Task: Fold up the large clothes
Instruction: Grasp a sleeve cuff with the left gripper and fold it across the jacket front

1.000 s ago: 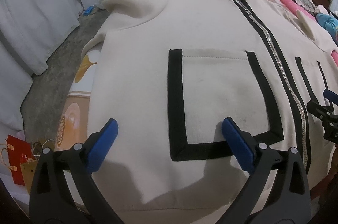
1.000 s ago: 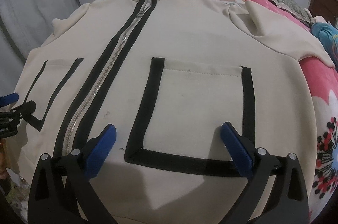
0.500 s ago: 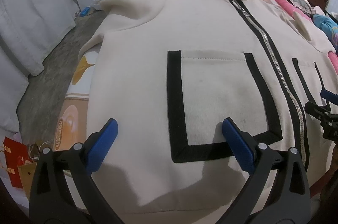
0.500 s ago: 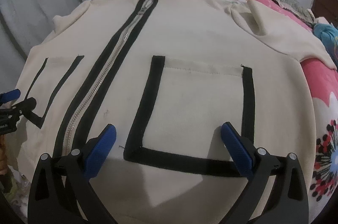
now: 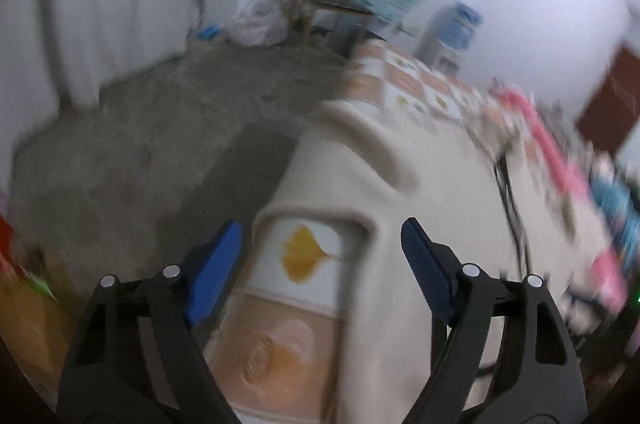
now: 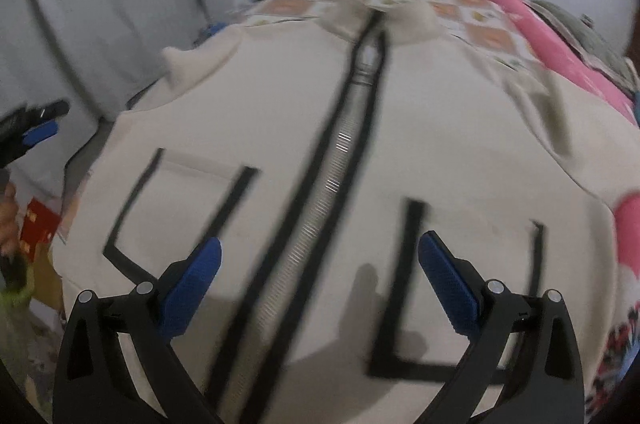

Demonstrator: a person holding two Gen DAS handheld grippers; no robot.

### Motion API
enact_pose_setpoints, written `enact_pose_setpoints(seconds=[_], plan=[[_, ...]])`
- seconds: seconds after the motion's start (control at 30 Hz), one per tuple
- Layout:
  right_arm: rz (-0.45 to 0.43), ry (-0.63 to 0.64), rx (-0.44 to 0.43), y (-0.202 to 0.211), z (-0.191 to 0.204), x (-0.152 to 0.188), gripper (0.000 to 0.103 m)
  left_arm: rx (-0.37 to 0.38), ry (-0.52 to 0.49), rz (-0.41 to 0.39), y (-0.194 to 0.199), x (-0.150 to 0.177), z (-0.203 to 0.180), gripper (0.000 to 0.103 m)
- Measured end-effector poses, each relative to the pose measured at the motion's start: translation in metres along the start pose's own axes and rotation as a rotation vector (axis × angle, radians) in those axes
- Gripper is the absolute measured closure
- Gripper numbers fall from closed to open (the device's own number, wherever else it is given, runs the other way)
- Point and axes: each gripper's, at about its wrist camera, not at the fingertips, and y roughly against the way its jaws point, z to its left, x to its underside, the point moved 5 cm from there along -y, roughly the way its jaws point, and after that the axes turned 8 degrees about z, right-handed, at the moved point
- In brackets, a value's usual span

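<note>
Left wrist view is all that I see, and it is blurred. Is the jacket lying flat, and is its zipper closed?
Observer: The jacket lies spread out, front up, and its zipper looks closed up to the collar.
Operator: Where is the right tool?
Observer: The right tool hangs open and empty over the lower part of the jacket, with the zipper between its pads and the two black-edged pockets on either side.
Operator: Does that view show my left tool?
Observer: Yes. The left tool is off the jacket's edge, beside the sleeve; its jaws are closing with no cloth between them.
</note>
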Motion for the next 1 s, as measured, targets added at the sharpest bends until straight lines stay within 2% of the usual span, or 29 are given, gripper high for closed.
enact_pose_setpoints(seconds=[0.07, 0.13, 0.2, 0.3, 0.4, 0.47, 0.5, 0.53, 0.6, 0.67, 0.73, 0.77, 0.83, 0.87, 0.9, 0.93, 1.0], plan=[[0.01, 0.022, -0.012, -0.01, 0.012, -0.008, 0.007, 0.079, 0.113, 0.03, -0.01, -0.013, 0.025, 0.028], [0.025, 0.032, -0.022, -0.02, 0.02, -0.014, 0.007, 0.192, 0.263, 0.112, -0.035, -0.025, 0.054, 0.028], [0.042, 0.036, -0.03, -0.028, 0.025, -0.017, 0.007, 0.345, 0.46, 0.224, -0.071, -0.028, 0.084, 0.027], [0.057, 0.044, -0.026, -0.035, 0.03, -0.019, 0.007, 0.489, 0.733, 0.362, -0.123, -0.018, 0.12, 0.027], [0.068, 0.043, -0.016, -0.038, 0.03, -0.02, 0.007, 0.599, 0.919, 0.495, -0.175, -0.002, 0.141, 0.026], [0.074, 0.036, -0.01, -0.039, 0.028, -0.022, 0.007, 0.645, 1.024, 0.556, -0.199, 0.013, 0.147, 0.026], [0.078, 0.028, -0.009, -0.041, 0.026, -0.023, 0.007, 0.644, 1.067, 0.592, -0.212, 0.021, 0.15, 0.026], [0.079, 0.022, -0.008, -0.041, 0.025, -0.023, 0.007, 0.633, 1.086, 0.619, -0.222, 0.028, 0.151, 0.026], [0.084, 0.009, -0.007, -0.045, 0.021, -0.026, 0.007, 0.675, 1.132, 0.644, -0.237, 0.035, 0.146, 0.026], [0.089, -0.006, -0.008, -0.049, 0.017, -0.028, 0.007, 0.731, 1.18, 0.65, -0.25, 0.036, 0.139, 0.026], [0.095, -0.02, -0.01, -0.052, 0.014, -0.029, 0.007, 0.739, 1.195, 0.634, -0.258, 0.033, 0.134, 0.03], [0.096, -0.027, -0.01, -0.052, 0.012, -0.029, 0.007, 0.738, 1.214, 0.614, -0.262, 0.03, 0.134, 0.035], [0.095, -0.035, -0.01, -0.052, 0.01, -0.029, 0.007, 0.725, 1.231, 0.602, -0.263, 0.025, 0.133, 0.056], [0.093, -0.037, -0.01, -0.052, 0.009, -0.029, 0.007, 0.716, 1.23, 0.593, -0.262, 0.021, 0.133, 0.063], [0.09, -0.041, -0.009, -0.051, 0.008, -0.029, 0.007, 0.704, 1.223, 0.586, -0.261, 0.018, 0.135, 0.077], [0.088, -0.042, -0.008, -0.05, 0.007, -0.029, 0.007, 0.693, 1.208, 0.573, -0.261, 0.013, 0.138, 0.086], [0.081, -0.048, -0.006, -0.047, 0.004, -0.028, 0.007, 0.633, 1.139, 0.517, -0.25, -0.007, 0.143, 0.094]])
